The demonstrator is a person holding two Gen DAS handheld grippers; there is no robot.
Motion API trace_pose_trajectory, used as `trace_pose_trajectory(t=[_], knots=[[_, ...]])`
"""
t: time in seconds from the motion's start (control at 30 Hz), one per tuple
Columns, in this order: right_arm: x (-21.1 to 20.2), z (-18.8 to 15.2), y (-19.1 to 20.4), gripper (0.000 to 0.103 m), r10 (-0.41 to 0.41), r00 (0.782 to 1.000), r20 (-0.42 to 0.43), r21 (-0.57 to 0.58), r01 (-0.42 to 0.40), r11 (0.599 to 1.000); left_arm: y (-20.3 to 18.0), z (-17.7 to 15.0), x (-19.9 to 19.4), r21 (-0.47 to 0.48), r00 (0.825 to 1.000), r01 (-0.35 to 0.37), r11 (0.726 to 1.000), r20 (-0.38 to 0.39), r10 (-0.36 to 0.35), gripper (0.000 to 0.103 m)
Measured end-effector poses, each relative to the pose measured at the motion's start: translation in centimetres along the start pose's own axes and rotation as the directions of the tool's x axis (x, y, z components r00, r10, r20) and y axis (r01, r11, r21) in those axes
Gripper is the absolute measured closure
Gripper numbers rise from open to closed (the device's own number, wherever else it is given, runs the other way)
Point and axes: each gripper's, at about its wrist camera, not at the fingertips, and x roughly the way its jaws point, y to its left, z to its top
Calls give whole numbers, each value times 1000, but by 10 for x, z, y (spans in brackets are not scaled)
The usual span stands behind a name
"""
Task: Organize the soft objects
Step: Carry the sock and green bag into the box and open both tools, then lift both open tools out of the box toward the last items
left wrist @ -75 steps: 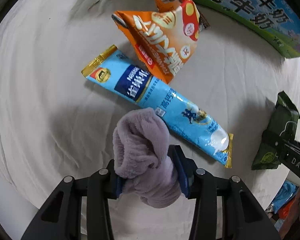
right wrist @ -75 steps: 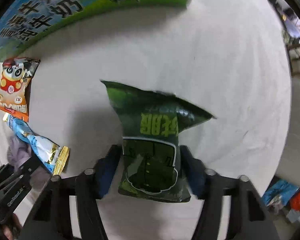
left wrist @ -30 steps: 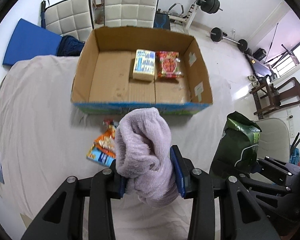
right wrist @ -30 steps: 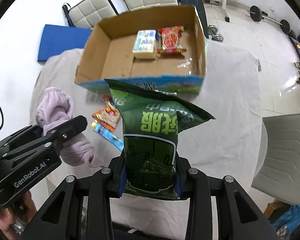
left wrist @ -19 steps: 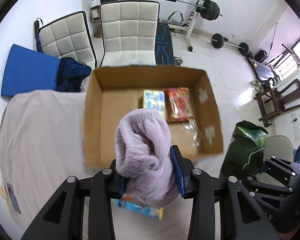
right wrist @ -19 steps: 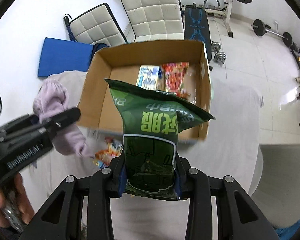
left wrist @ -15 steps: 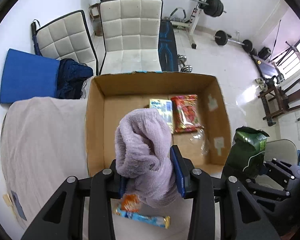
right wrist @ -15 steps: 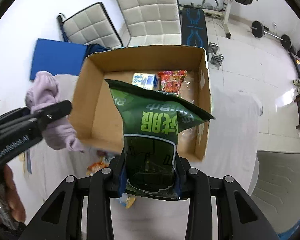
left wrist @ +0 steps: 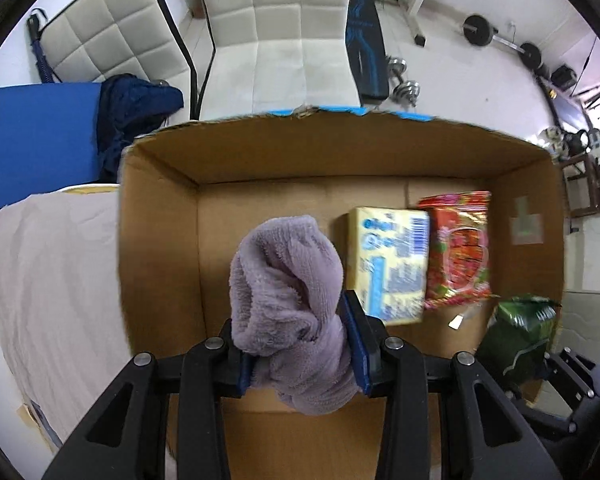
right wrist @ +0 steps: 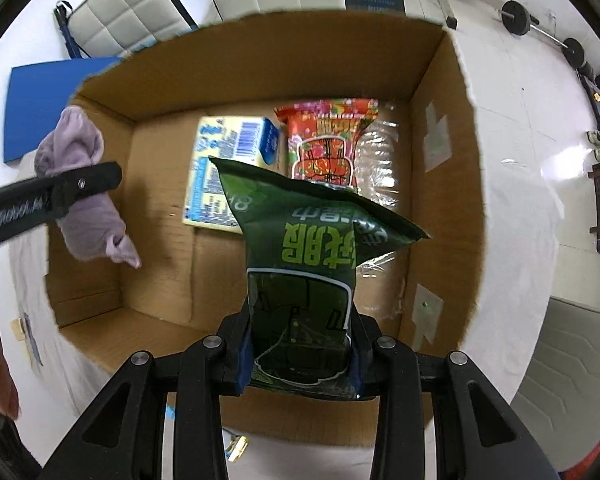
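Towel [left wrist: 288, 276] in left claw [left wrist: 300, 344] — arm label perhaps "GenRobot".

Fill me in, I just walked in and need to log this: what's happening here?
A person works two handheld grippers over an open cardboard box. The left gripper clamps a fluffy lilac sock; the right gripper clamps a dark green snack bag. A yellow packet and a red packet lie inside.

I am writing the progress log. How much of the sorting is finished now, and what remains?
Done: a yellow-blue pack and a red snack bag lie in the cardboard box. In hand: the left gripper holds a purple fleece cloth, the right gripper a green snack bag, both over the box. Left: releasing them.
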Motion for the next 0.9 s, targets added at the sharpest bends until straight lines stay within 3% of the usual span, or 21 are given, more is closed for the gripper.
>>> trace_pose_trajectory(t=[0.3,0.47,0.53,0.6,0.63,0.83,0.87,0.9], knots=[[33,4,3,65,-23,998,-56,-19,22,1000,1,24,34,11,999,-5,1000,-47,6,68],[45,6,4,63,-23,995,-98,-42,18,999,0,32,39,20,998,-37,999,-51,38,62],[46,9,5,58,-33,992,-121,-40,29,999,2,34,40,7,997,-31,999,-64,31,61],[41,9,6,28,-40,994,-104,-42,36,998,4,35,37,-6,998,-29,1000,-64,28,57],[43,5,6,23,-39,995,-96,-40,35,999,5,34,34,-11,998,-26,1000,-57,25,55],[21,4,7,22,-27,998,-62,-23,26,999,5,24,6,-27,1000,-4,1000,-2,4,52],[18,3,6,21,-26,998,-56,-19,25,1000,6,22,1,-31,1000,1,1000,4,-1,51],[16,2,5,12,-22,998,-51,-16,21,1000,8,17,-6,-39,1000,10,999,19,-9,46]])
